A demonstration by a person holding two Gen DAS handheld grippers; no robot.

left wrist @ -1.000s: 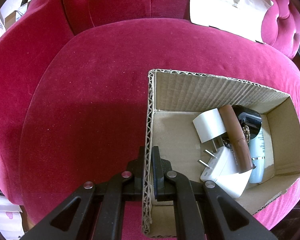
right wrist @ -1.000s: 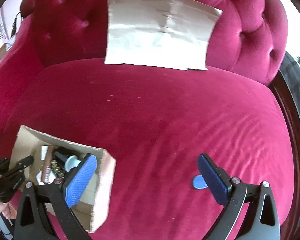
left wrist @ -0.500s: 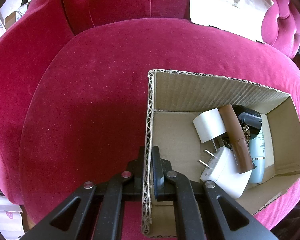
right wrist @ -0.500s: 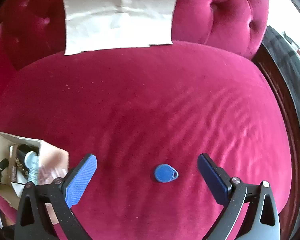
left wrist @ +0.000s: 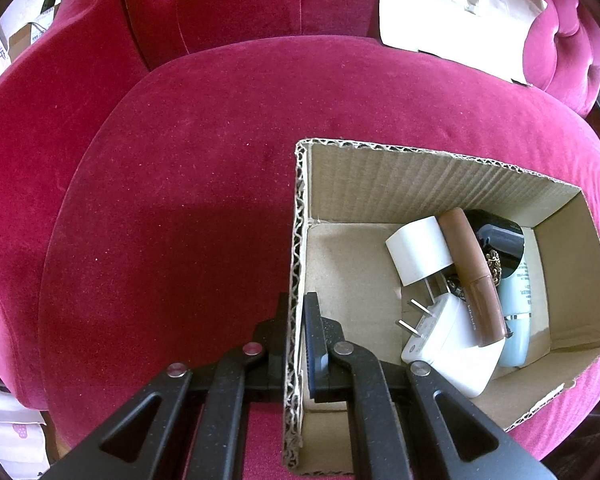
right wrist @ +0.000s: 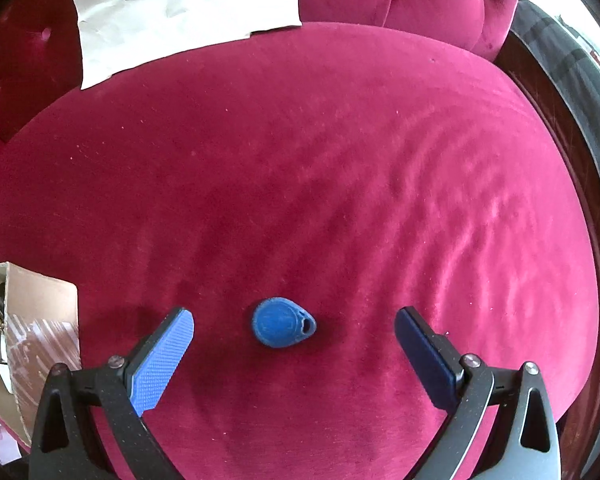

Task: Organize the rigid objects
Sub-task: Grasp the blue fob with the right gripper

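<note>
Fob [right wrist: 283, 323], showing only in the right view, is lying between the right gripper's [right wrist: 294, 330] spread fingers, while the left gripper [left wrist: 300, 322] is pinching the box [left wrist: 298, 248] wall.

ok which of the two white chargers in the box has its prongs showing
The larger white charger, nearest the left gripper: two metal prongs stick out leftward. The smaller white cube behind it shows only a blank face.
</note>
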